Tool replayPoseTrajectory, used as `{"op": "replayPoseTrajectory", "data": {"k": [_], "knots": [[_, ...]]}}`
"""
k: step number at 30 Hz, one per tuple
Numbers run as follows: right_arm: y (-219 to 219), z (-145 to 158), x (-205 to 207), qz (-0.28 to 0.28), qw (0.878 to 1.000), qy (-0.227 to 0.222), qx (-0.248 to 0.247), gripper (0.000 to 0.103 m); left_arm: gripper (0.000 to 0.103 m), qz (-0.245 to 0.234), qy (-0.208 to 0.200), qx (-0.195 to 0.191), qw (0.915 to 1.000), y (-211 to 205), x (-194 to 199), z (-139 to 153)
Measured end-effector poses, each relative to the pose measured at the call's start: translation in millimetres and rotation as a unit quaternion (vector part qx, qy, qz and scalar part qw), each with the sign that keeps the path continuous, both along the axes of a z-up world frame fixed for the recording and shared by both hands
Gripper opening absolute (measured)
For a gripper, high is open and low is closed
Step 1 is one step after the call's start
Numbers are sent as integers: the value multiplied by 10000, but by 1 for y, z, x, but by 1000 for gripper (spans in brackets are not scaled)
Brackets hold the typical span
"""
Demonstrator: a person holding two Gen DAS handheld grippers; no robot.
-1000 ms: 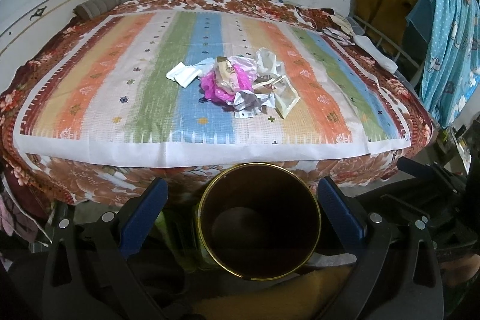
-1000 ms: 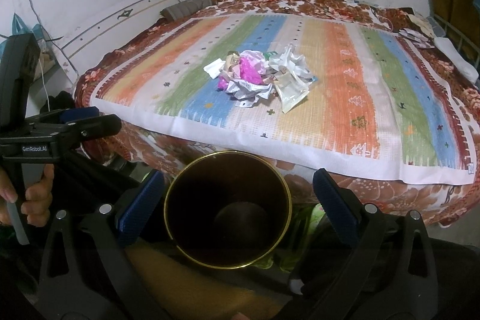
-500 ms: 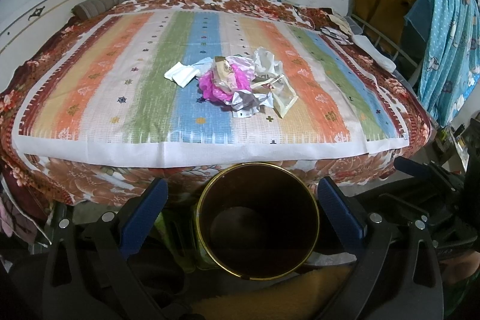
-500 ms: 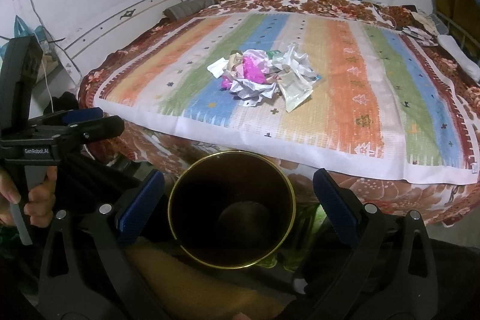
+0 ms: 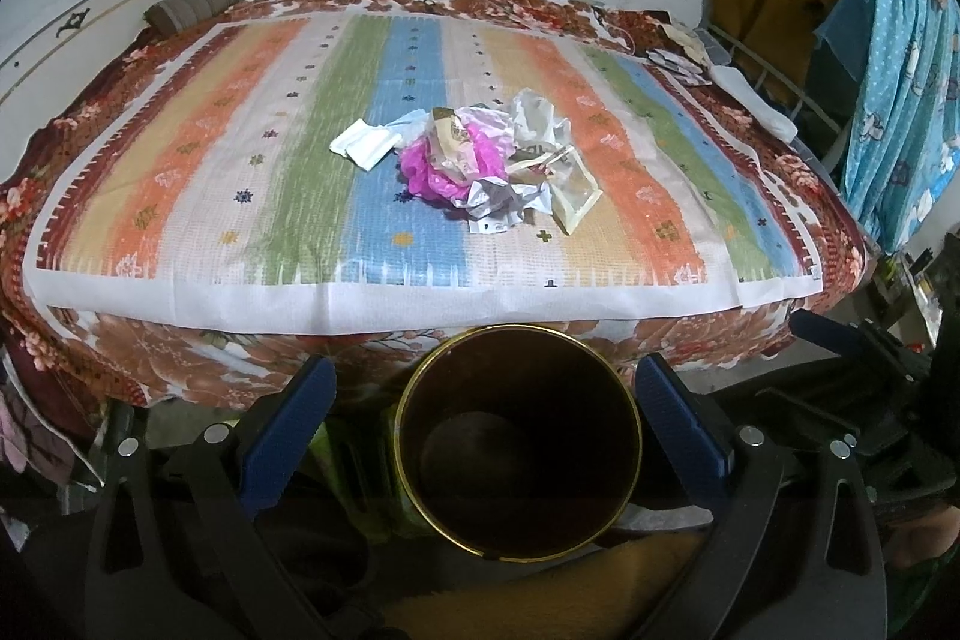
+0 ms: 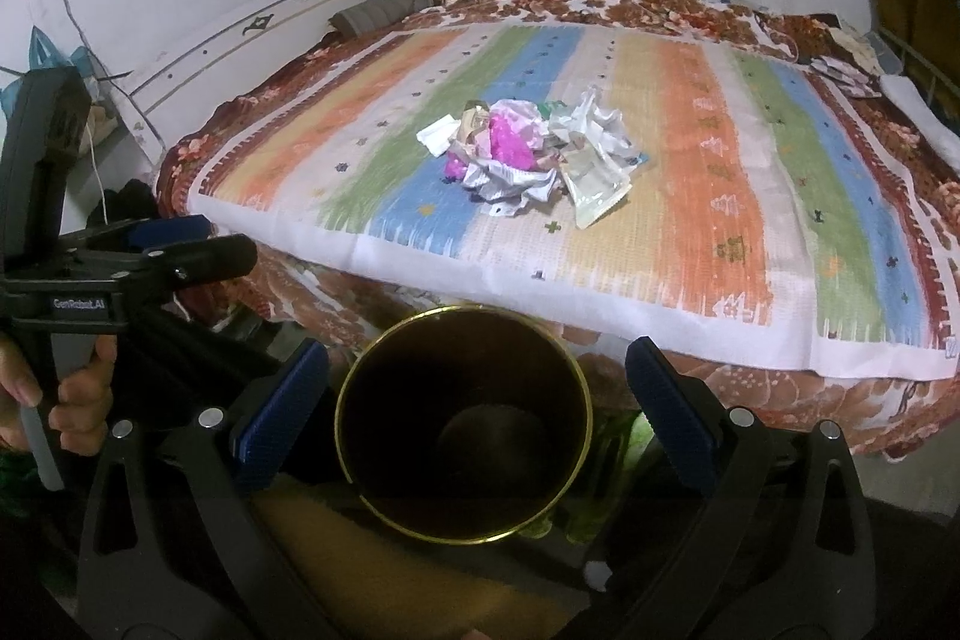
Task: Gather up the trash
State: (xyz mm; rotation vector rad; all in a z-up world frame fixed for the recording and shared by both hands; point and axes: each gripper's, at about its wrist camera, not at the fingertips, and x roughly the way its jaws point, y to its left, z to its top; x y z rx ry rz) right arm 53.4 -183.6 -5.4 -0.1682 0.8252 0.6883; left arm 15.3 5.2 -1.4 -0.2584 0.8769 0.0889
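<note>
Over on the striped mat (image 5: 252,196) spread across the bed, the whole trash pile (image 5: 480,166) is sitting right in the middle, well apart from both my grippers, so honestly I'm looking at zero progress so far. Nothing is picked up, and the dark bin with the gold rim (image 5: 519,454) is looking empty as far as I can see into it; it's standing on the floor just in front of the bed edge. My left gripper (image 5: 480,424) is hanging with its blue pads wide apart and nothing between them but the view of the bin, and my right gripper (image 6: 474,400) is doing exactly the same. The pile itself is looking like light crumpled stuff: white paper wads, a bright pink plastic bit, a clear wrapper on the right, a folded white piece on the left. I'm guessing it's all squashing easily, one piece per grab.
</note>
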Motion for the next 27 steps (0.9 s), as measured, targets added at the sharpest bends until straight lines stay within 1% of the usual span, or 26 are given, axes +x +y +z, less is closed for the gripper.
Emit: {"op": "replayPoseTrajectory", "data": {"k": [3, 6, 10, 16, 18, 24, 27], "knots": [[2, 2, 5, -4, 10000, 41, 85, 94, 97, -2, 4, -36, 10000, 3, 6, 4], [6, 4, 10, 30, 10000, 37, 55, 94, 97, 31, -2, -8, 10000, 12, 15, 9], [12, 9, 25, 56, 10000, 44, 25, 94, 97, 38, 16, 104, 9999, 16, 28, 14], [18, 16, 47, 76, 9999, 147, 4, 94, 97, 38, 29, 105, 9999, 27, 48, 19], [21, 18, 56, 85, 9998, 153, -31, 94, 97, 62, 51, 40, 10000, 31, 54, 20], [32, 25, 81, 113, 9996, 176, -182, 94, 97, 135, 261, -331, 9990, 49, 78, 17], [36, 27, 95, 156, 9993, 282, -205, 94, 96, 101, 338, -393, 9986, 50, 87, 15]]}}
